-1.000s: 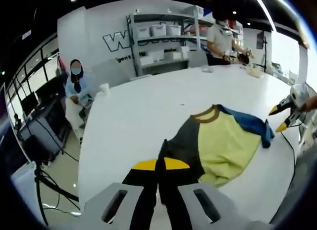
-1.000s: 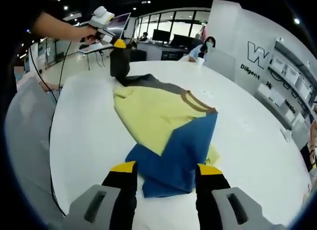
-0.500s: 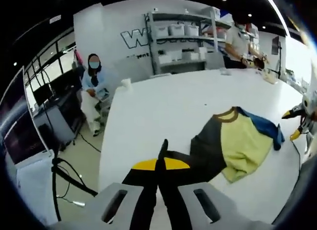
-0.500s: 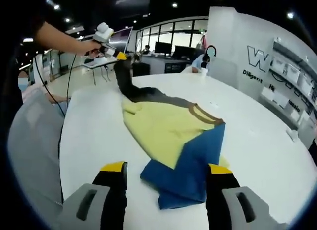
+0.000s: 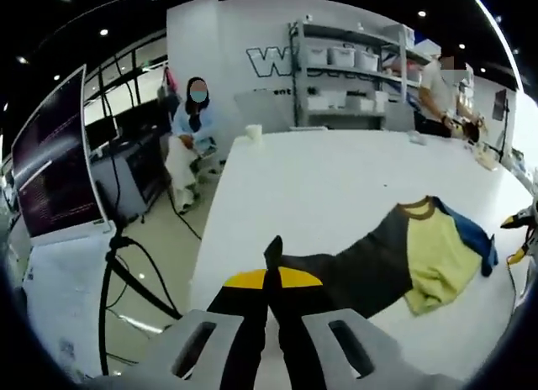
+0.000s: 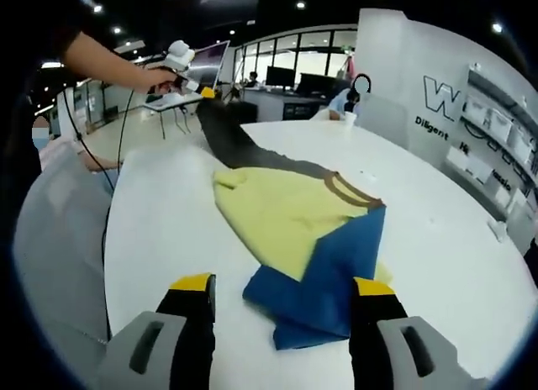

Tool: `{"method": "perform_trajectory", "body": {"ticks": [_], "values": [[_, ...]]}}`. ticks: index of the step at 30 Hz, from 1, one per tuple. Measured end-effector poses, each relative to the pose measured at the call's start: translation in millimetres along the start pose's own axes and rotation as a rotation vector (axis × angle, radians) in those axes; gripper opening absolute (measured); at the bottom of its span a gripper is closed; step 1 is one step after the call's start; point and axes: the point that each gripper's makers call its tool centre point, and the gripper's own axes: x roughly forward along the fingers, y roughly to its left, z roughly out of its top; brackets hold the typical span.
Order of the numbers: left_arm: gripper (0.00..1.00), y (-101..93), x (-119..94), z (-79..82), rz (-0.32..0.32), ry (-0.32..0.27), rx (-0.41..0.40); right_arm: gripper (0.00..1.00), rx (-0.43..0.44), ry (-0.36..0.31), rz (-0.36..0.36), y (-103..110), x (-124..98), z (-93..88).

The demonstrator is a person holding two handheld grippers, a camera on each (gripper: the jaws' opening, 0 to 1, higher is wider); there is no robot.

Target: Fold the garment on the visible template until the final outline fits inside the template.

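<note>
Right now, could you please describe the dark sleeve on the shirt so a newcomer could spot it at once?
On the big white table lies a shirt with a yellow body. Its dark grey sleeve is pulled out straight, its end pinched in the left gripper; the blue sleeve lies folded across the body.

left gripper (image 5: 269, 276): pale grey moulded housing with two slanted oval slots, black jaws, yellow caps at the tips. right gripper (image 6: 282, 291): same grey housing with slotted shoulders, black jaws, yellow tips. seen from the right gripper view, the left gripper carries a white-grey rounded body, a yellow-tipped black nose and a thin dark cable trailing down; bare forearm behind it.
</note>
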Motion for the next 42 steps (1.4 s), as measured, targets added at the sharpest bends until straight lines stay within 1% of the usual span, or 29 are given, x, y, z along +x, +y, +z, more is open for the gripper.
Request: {"method": "perform_trajectory", "body": {"ticks": [6,8,11,15,17,18,19,22,23,24,28,29,32,35,38,42], "values": [[0.05,8.1,6.8,-12.3,0.016,0.012,-0.001,0.62,-0.005,0.008,-0.006,-1.2,-2.8,0.0],[0.05,12.6,11.4,-18.8,0.023,0.026,0.036,0.63,-0.005,0.011,-0.009,-1.8,-3.4,-0.2],[0.05,16.1,16.3,-28.7,0.027,0.041,0.032,0.63,-0.001,0.012,-0.013,-2.0,-4.8,0.5],[0.05,17.4,20.6,-40.3,0.034,0.053,0.068,0.63,-0.003,0.014,-0.017,-1.7,-5.8,0.7],[0.05,17.7,24.3,-44.8,0.03,0.057,0.101,0.63,0.0,0.018,-0.019,-1.6,-6.4,-0.1],[0.05,18.8,25.6,-45.0,0.036,0.052,0.148,0.63,-0.001,0.02,-0.02,-1.7,-6.9,-0.8],[0.05,18.4,26.8,-46.1,0.036,0.052,0.169,0.63,0.0,0.022,-0.021,-1.7,-7.2,-1.1],[0.05,14.9,30.7,-52.5,0.024,0.071,0.191,0.63,0.002,0.024,-0.025,-1.9,-8.2,-1.7],[0.05,16.1,32.3,-54.7,0.026,0.082,0.238,0.63,0.005,0.027,-0.026,-1.9,-8.5,-2.4],[0.05,16.6,33.3,-56.0,0.03,0.084,0.258,0.63,0.004,0.027,-0.027,-1.9,-8.6,-2.8],[0.05,18.5,39.3,-68.4,0.032,0.126,0.258,0.63,0.008,0.033,-0.031,-2.4,-8.7,-3.6],[0.05,21.8,41.3,-70.8,0.039,0.134,0.256,0.63,0.009,0.033,-0.032,-2.5,-8.7,-3.5],[0.05,26.7,42.8,-77.0,0.06,0.145,0.244,0.63,0.011,0.036,-0.035,-2.6,-9.2,-4.3],[0.05,26.9,42.7,-82.9,0.063,0.154,0.258,0.63,0.012,0.044,-0.037,-2.8,-9.7,-5.8],[0.05,29.3,39.8,-83.7,0.08,0.153,0.297,0.63,0.014,0.046,-0.04,-3.5,-10.4,-5.8],[0.06,34.9,38.2,-85.0,0.092,0.159,0.316,0.63,0.015,0.046,-0.041,-4.4,-9.8,-5.9]]}}
